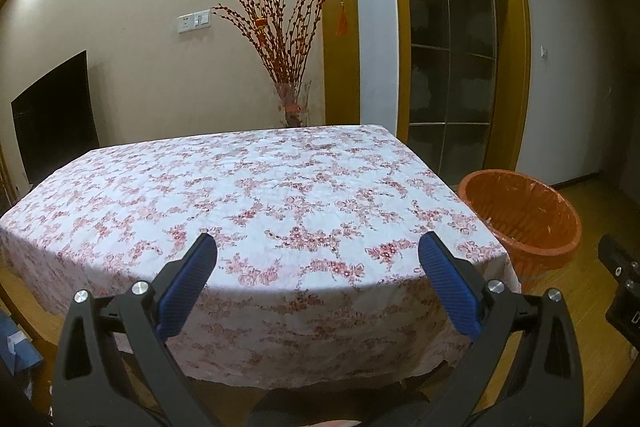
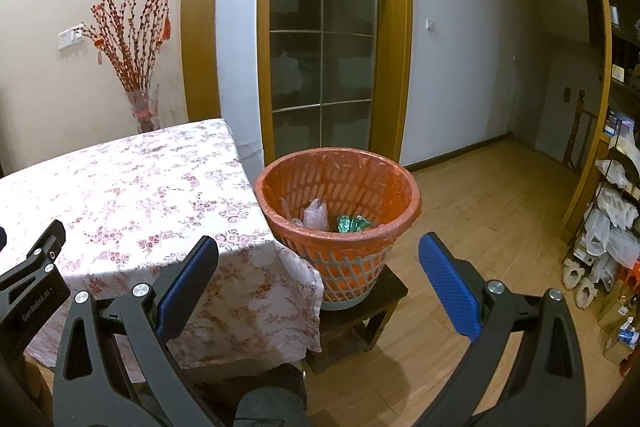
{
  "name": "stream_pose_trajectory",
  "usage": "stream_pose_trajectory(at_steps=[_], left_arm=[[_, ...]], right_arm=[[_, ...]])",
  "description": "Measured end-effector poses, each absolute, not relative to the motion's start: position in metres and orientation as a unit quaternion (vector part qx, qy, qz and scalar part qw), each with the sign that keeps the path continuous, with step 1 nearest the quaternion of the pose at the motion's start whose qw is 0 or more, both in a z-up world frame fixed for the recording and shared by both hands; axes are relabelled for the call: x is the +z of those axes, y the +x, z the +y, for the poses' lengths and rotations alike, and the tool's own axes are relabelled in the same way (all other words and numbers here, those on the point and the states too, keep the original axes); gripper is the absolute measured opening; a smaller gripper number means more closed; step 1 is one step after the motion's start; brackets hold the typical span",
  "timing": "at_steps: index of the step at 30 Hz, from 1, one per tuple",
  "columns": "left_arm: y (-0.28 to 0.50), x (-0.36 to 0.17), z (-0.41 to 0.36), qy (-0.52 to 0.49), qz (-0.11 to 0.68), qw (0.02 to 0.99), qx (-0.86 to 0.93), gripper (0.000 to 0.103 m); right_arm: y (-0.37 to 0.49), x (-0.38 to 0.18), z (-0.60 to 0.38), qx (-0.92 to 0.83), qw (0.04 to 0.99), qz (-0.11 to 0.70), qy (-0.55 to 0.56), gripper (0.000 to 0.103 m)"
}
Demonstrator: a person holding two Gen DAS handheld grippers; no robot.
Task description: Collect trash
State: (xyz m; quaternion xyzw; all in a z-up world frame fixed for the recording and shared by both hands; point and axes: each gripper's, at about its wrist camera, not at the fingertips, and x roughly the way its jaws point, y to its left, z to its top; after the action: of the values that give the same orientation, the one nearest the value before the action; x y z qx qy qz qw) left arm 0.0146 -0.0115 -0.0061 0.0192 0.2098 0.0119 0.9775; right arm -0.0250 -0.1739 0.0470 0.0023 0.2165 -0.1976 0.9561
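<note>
The orange wastebasket (image 2: 338, 215) sat on a small stool (image 2: 360, 323) just ahead of the right gripper (image 2: 318, 279), roughly between its fingers, with clear plastic wrap (image 2: 316, 213) and a green wrapper (image 2: 354, 224) inside. Both it and the left gripper (image 1: 318, 279) had fingers spread wide, holding nothing. The left one's fingers hovered over the desk (image 1: 256, 187) edge; basket bottom was hard to see.

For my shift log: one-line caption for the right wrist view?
Open right gripper faces orange bin on stool, green wrapper inside.
</note>
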Motion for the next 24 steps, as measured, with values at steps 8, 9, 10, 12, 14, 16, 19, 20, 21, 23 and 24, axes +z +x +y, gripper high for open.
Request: stream_pose_trajectory(at_steps=[8,9,10,12,14,16,19,20,21,23,24], left_arm=[[0.0123,-0.0067,-0.0117,0.020,0.211,0.977,0.013,0.099],[0.0132,-0.0071,-0.0114,0.020,0.212,0.977,0.012,0.099],[0.0131,-0.0076,-0.0114,0.020,0.212,0.977,0.012,0.099],[0.0123,-0.0080,-0.0121,0.020,0.213,0.977,0.012,0.099],[0.0118,-0.0084,-0.0121,0.019,0.214,0.977,0.013,0.099],[0.0119,-0.0082,-0.0123,0.019,0.213,0.977,0.013,0.099],[0.0117,-0.0083,-0.0119,0.019,0.213,0.977,0.013,0.099],[0.0120,-0.0081,-0.0118,0.019,0.213,0.977,0.012,0.099],[0.0120,-0.0079,-0.0117,0.018,0.213,0.977,0.012,0.099],[0.0115,-0.0071,-0.0116,0.017,0.212,0.977,0.012,0.099],[0.0112,-0.0070,-0.0117,0.016,0.211,0.977,0.011,0.099]], right_arm=[[-0.0261,0.0456,-0.1742,-0.197,0.955,0.220,0.003,0.099],[-0.0260,0.0452,-0.1742,-0.197,0.955,0.221,0.003,0.099],[-0.0261,0.0444,-0.1741,-0.197,0.955,0.222,0.003,0.099],[-0.0264,0.0433,-0.1739,-0.197,0.955,0.223,0.003,0.099],[-0.0266,0.0424,-0.1734,-0.196,0.955,0.224,0.003,0.099],[-0.0265,0.0424,-0.1735,-0.196,0.954,0.225,0.003,0.099],[-0.0260,0.0424,-0.1732,-0.195,0.954,0.226,0.004,0.099],[-0.0259,0.0426,-0.1732,-0.195,0.954,0.226,0.004,0.099],[-0.0258,0.0425,-0.1732,-0.195,0.954,0.226,0.004,0.099],[-0.0259,0.0426,-0.1733,-0.195,0.954,0.226,0.004,0.099],[-0.0261,0.0426,-0.1730,-0.195,0.954,0.226,0.004,0.099]])
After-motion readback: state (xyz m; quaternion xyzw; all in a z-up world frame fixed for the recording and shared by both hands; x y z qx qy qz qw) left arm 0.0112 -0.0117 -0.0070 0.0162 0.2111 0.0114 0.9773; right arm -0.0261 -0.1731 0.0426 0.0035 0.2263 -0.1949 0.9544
